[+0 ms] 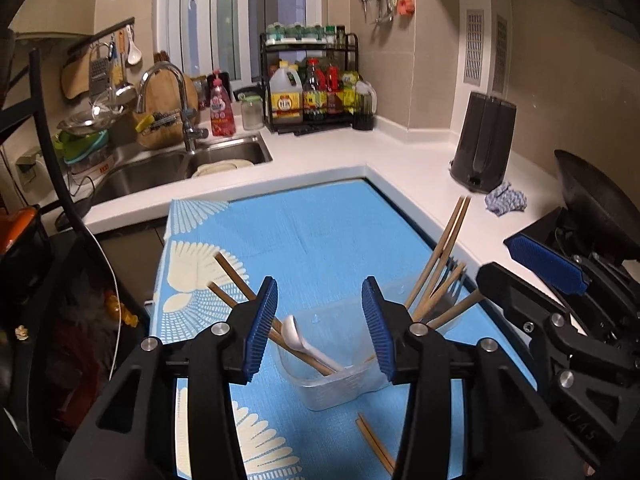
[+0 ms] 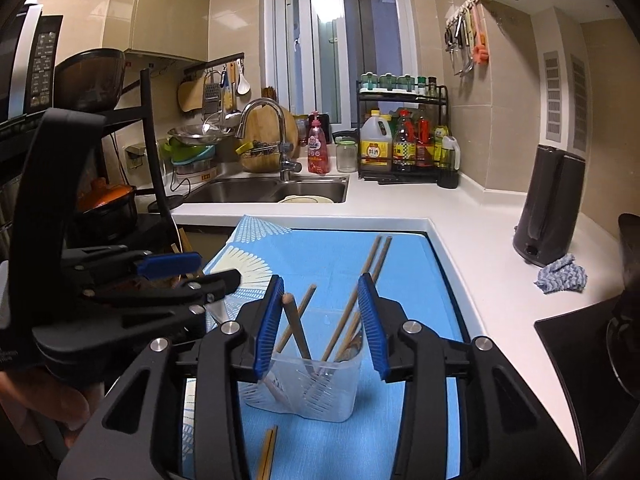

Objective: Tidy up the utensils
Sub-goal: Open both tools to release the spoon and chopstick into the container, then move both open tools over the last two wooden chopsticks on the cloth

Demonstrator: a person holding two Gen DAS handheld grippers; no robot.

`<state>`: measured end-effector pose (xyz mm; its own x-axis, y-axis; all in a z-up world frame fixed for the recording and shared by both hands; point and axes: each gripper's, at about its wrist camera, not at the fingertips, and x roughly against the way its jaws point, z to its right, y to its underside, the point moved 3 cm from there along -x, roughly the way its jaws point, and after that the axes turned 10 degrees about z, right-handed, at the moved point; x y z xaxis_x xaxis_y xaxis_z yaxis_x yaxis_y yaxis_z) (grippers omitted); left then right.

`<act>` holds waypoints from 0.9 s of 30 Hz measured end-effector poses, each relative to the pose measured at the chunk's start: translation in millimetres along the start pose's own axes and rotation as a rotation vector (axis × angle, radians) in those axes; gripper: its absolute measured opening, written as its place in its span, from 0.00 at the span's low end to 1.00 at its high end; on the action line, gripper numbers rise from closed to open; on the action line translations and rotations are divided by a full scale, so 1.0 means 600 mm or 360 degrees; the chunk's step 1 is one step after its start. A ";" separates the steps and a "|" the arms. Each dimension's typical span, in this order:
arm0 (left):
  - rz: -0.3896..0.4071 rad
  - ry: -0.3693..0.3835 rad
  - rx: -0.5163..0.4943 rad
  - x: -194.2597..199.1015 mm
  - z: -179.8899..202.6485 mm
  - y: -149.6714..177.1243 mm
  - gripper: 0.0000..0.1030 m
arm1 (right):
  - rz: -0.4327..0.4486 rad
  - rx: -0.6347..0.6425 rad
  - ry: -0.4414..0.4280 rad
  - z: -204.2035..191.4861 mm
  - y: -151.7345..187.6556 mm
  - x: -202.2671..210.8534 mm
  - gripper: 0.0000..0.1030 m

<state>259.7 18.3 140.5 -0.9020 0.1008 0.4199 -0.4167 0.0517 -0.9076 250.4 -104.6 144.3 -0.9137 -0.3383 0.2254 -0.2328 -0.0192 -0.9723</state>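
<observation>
A clear plastic utensil holder (image 1: pixel 340 384) (image 2: pixel 308 384) stands on a blue patterned mat (image 1: pixel 312 240) (image 2: pixel 328 256). It holds a white spoon (image 1: pixel 296 336), a fork (image 1: pixel 452 296) and several wooden chopsticks (image 1: pixel 440 264) (image 2: pixel 340 340) that lean outward. One loose pair of chopsticks (image 1: pixel 376 444) (image 2: pixel 266 456) lies on the mat in front of the holder. My left gripper (image 1: pixel 320 320) (image 2: pixel 220 270) hangs open just above the holder's left part. My right gripper (image 2: pixel 320 320) (image 1: pixel 494 260) is open over its right part. Neither one's pads press on anything.
A white counter wraps around the mat, with a steel sink (image 1: pixel 224 156) at the back left and a rack of bottles (image 1: pixel 312 92) behind. On the right stand a dark grey appliance (image 1: pixel 484 144), a blue rag (image 1: pixel 505 199) and a black pan (image 1: pixel 592 200). A dark shelf unit (image 2: pixel 120 200) is at the left.
</observation>
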 end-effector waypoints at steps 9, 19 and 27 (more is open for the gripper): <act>0.0244 -0.0030 0.0059 0.106 0.004 -0.021 0.58 | 0.0159 -0.0026 -0.0021 0.006 -0.026 0.103 0.42; 0.0287 -0.0092 0.0146 0.182 0.014 0.095 0.71 | 0.0251 -0.0170 0.0042 0.024 0.050 0.201 0.48; 0.0265 -0.0174 0.0118 0.202 0.021 0.224 0.71 | -0.0019 -0.0182 0.0085 0.046 0.196 0.202 0.44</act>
<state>92.7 24.7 69.2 -0.9644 -0.0065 0.2645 -0.2642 -0.0304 -0.9640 121.7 -173.9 55.3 -0.9263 -0.2882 0.2428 -0.2774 0.0854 -0.9569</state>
